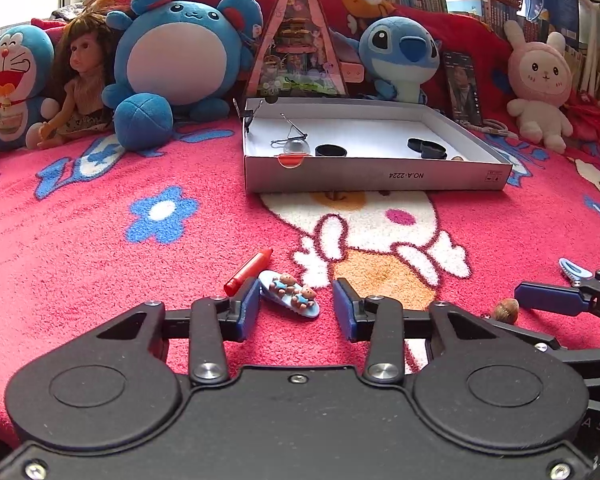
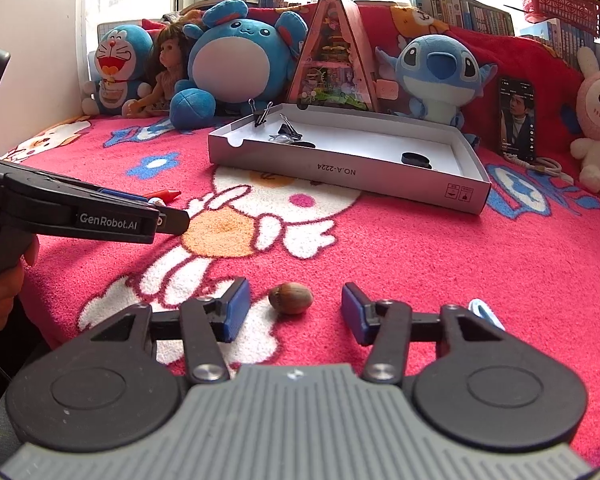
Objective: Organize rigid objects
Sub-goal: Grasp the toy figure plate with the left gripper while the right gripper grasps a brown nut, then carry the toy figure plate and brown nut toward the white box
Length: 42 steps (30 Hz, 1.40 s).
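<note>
A pale blue hair clip [image 1: 289, 294] with two small bears lies on the pink blanket [image 1: 100, 264] between the pads of the left gripper [image 1: 296, 308]; the left pad touches or nearly touches its end, the right pad stands apart, so the jaws are spread. A red crayon [image 1: 247, 273] lies just beside the clip.

Only the right wrist view shows the brown nut [image 2: 291, 298] plainly: it sits loose between the spread pads of the right gripper [image 2: 292, 312], touching neither. That view also shows a person's hand [image 2: 2, 276] on the left gripper's handle.

Farther back on the blanket stands the white box lid [image 1: 380, 180], holding black rings [image 1: 331, 150], a glass ball [image 1: 297, 147] and a binder clip [image 2: 262, 115] on its rim. Plush toys [image 1: 180, 52] line the blanket's far edge.
</note>
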Available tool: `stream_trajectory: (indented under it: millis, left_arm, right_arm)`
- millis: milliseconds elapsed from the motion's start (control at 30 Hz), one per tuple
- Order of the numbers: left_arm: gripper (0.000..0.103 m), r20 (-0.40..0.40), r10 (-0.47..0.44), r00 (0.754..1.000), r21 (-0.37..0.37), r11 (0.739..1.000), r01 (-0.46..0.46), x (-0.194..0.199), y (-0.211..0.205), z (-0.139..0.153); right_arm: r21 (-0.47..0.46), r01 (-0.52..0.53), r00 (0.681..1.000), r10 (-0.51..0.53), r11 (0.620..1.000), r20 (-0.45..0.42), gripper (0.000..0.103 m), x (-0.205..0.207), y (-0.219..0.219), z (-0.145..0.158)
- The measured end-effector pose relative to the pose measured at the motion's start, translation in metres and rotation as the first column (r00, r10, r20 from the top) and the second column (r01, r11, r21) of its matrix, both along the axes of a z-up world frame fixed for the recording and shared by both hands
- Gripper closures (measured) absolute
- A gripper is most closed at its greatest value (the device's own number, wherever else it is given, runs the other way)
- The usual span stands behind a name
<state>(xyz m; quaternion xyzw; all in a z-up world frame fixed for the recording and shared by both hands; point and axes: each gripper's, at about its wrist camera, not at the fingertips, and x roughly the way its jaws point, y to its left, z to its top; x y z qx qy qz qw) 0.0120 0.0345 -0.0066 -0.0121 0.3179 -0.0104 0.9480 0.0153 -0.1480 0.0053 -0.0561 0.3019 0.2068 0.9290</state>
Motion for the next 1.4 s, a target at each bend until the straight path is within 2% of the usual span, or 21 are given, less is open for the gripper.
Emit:
stream_trajectory:
  millis: [33, 100, 167, 233, 400, 633, 1033, 1300, 1400]
  left_arm:
    - [0.075, -0.001, 0.002, 1.0, -0.003, 1.0, -0.002, 0.001, 0.0, 0.0]
    - [0.075, 0.002, -0.005, 1.0, 0.008, 1.0, 0.005, 0.0, -0.002, 0.0]
    - [0.076, 0.007, -0.013, 1.0, 0.026, 1.0, 0.013, -0.001, -0.006, 0.001]
    - [0.076, 0.005, -0.027, 1.0, 0.026, 0.999, 0.027, -0.002, -0.009, 0.003]
    - [0.076, 0.007, -0.053, 0.999, 0.005, 0.999, 0.053, 0.001, -0.012, 0.011]
    - [0.076, 0.02, -0.094, 0.995, -0.023, 0.995, 0.095, 0.021, -0.014, 0.027]
    - [0.076, 0.035, -0.121, 0.992, -0.101, 0.987, 0.124, 0.083, -0.011, 0.059]
    - [0.076, 0.005, -0.113, 0.994, -0.117, 0.987, 0.113, 0.129, -0.008, 0.065]
    - [0.076, 0.001, -0.108, 0.994, -0.1, 0.989, 0.107, 0.139, -0.009, 0.062]
  right_arm:
    - [0.0, 0.0, 1.0, 0.0, 1.0, -0.002, 0.05, -0.001, 0.0, 0.0]
    - [-0.002, 0.002, 1.0, -0.002, 1.0, -0.005, 0.055, -0.002, 0.0, 0.0]
    - [-0.006, 0.006, 1.0, -0.006, 1.0, -0.003, 0.069, -0.003, -0.001, 0.001]
    - [-0.013, 0.007, 1.0, -0.007, 1.0, -0.004, 0.075, -0.003, 0.0, 0.001]
    - [-0.013, 0.013, 1.0, -0.013, 1.0, 0.0, 0.075, -0.001, 0.001, 0.004]
    - [-0.006, 0.078, 0.997, -0.078, 0.997, 0.016, 0.075, 0.024, -0.006, 0.014]
    - [0.056, 0.207, 0.978, -0.208, 0.977, 0.005, 0.075, 0.102, -0.032, 0.041]
    - [0.065, 0.243, 0.97, -0.243, 0.968, -0.021, 0.075, 0.146, -0.037, 0.044]
    - [0.06, 0.26, 0.965, -0.258, 0.964, -0.037, 0.075, 0.158, -0.038, 0.041]
